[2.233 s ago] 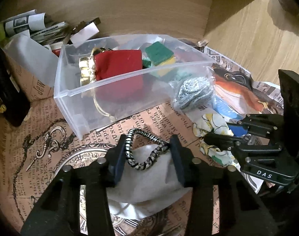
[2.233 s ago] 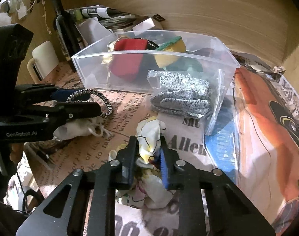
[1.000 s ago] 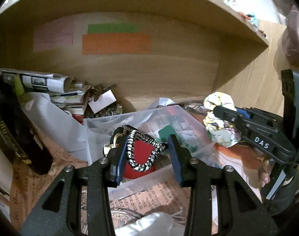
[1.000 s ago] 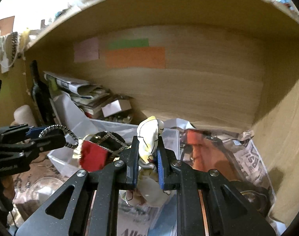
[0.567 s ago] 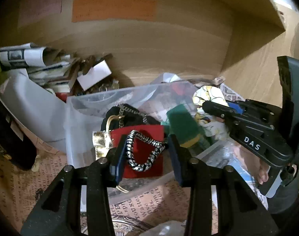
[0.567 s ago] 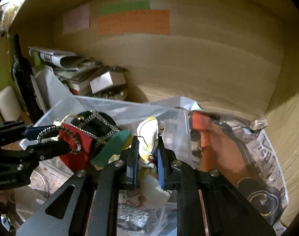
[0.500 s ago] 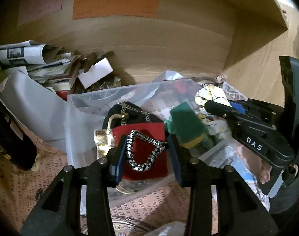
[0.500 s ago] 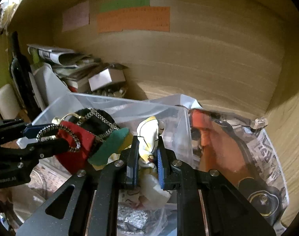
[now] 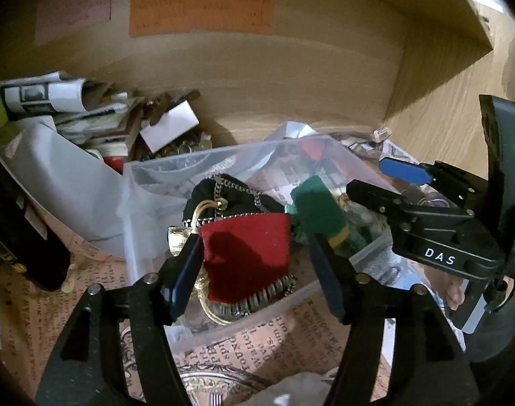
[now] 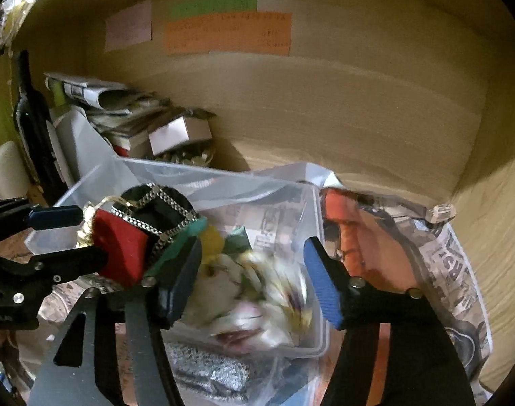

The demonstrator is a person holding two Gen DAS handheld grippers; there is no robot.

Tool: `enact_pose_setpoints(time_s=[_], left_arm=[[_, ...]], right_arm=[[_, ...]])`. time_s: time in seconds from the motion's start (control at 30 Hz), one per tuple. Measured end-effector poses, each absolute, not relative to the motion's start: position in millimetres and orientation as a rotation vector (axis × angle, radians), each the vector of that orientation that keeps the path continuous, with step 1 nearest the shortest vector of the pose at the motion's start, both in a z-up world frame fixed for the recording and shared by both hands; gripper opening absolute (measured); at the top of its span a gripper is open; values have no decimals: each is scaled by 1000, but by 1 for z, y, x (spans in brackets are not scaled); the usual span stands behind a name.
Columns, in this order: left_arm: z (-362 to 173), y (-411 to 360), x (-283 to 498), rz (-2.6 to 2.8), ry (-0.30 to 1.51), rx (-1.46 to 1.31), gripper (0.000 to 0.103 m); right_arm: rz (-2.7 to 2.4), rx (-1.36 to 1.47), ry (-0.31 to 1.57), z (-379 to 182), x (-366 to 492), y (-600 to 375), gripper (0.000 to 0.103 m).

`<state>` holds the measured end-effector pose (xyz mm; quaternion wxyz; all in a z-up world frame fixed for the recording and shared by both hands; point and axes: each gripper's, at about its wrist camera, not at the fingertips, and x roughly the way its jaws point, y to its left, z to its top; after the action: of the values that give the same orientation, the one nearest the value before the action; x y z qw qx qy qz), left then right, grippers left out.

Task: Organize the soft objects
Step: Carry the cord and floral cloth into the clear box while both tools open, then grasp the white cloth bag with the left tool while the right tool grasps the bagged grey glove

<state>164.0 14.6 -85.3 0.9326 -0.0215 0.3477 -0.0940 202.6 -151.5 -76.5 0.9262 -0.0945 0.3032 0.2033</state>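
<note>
While both my grippers hover over the clear plastic bin (image 9: 149, 203), I find the left gripper (image 9: 254, 264) and right gripper (image 10: 252, 277) spread wide, holding nothing. Inside the bin lie a red pouch (image 9: 247, 257), a black chained purse (image 9: 230, 193), a green sponge (image 9: 318, 209), the braided cord (image 9: 257, 299) and the blurred floral cloth (image 10: 257, 291). I read "DAS" on the right gripper's body.

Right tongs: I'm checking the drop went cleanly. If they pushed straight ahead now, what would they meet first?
Probably the blurred floral cloth in the clear bin, right between the open right tongs. Depth is unclear, so contact distance is a guess.
</note>
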Motion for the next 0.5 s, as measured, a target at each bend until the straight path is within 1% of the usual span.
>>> enact_pose_setpoints(time_s=[0.1,0.27,0.3,0.37,0.4,0.5], left_arm=[[-73,17,152,-182,670,-40,71],[-52,21,127,-163,605,-33,84],[-50,22,122,-161,599,-31,86],[-48,23,112,-154,591,-29,94],[-48,23,108,-148,588,-26,95],[-52,22,95,-135,596,-23,98]], right_arm=[[423,-175,597,-67,195,-155,65],[439,-141,544,-48,176,-164,72],[443,-137,532,-45,171,-166,75],[450,-130,515,-39,162,-169,80],[455,-126,505,-36,157,-171,82],[462,-126,483,-33,141,-175,83]])
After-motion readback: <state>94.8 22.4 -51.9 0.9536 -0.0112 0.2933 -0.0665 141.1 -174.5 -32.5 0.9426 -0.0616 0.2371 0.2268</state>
